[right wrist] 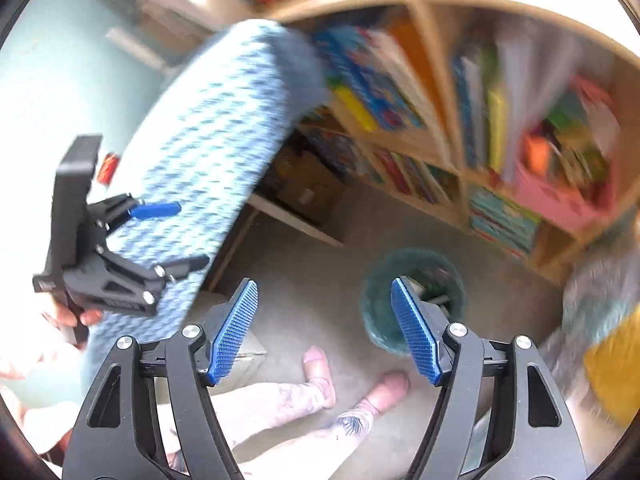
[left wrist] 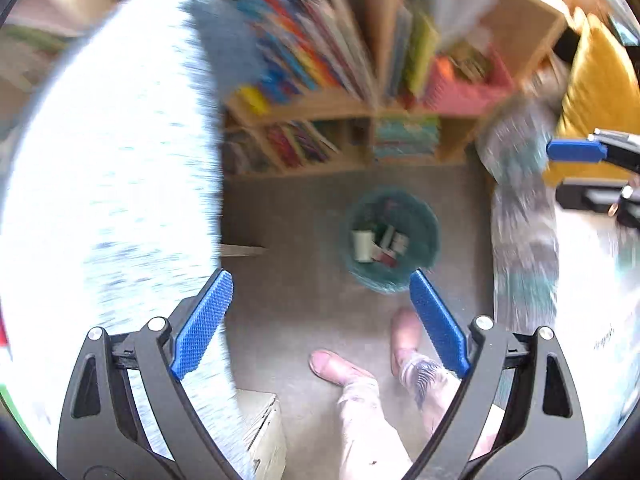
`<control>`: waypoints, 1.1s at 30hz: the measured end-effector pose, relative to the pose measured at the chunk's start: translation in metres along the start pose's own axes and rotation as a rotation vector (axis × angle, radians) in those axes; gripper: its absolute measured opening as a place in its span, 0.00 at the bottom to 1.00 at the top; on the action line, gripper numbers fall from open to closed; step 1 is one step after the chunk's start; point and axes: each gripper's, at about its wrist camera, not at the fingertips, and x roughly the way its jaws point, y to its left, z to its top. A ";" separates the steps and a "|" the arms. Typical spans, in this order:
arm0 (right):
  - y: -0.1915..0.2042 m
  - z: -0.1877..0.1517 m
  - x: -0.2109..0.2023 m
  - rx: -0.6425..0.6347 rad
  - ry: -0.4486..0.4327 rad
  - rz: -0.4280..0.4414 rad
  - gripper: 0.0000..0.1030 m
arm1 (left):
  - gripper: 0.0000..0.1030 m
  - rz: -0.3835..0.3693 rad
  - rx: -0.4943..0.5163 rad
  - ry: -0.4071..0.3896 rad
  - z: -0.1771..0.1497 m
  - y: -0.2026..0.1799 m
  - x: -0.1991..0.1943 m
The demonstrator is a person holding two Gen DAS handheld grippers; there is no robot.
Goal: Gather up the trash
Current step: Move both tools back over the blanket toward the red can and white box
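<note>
A teal waste bin (left wrist: 420, 240) stands on the beige carpet below both grippers, with a white cup (left wrist: 362, 245) and several bits of paper trash inside. My left gripper (left wrist: 320, 314) hangs high above the floor, open, with nothing between its blue pads. In the right wrist view the bin (right wrist: 376, 312) is partly hidden behind one finger of my right gripper (right wrist: 325, 330), which is open and empty too. My left gripper (right wrist: 176, 236) also shows there, held in a hand at the left. The right gripper's blue fingertip (left wrist: 576, 150) pokes in from the left wrist view's right edge.
A wooden bookshelf (left wrist: 360, 112) full of colourful books stands behind the bin. A blue-and-white patterned round surface (left wrist: 112, 160) fills the left. A cardboard box (left wrist: 264, 428), the person's feet in pink slippers (left wrist: 340, 366) and a yellow cushion (left wrist: 600, 80) with a grey throw (left wrist: 520, 208) surround the floor space.
</note>
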 end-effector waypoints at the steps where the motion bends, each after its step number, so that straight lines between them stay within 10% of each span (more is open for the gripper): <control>1: 0.010 0.008 0.000 -0.032 0.004 0.009 0.69 | 0.87 0.013 -0.038 -0.013 -0.001 0.013 -0.014; 21: 0.289 0.182 0.047 -0.679 0.044 0.247 0.86 | 0.93 0.293 -0.595 -0.105 -0.097 0.227 -0.145; 33: 0.450 0.230 0.125 -0.978 0.107 0.336 0.86 | 0.93 0.314 -0.957 -0.079 -0.173 0.331 -0.156</control>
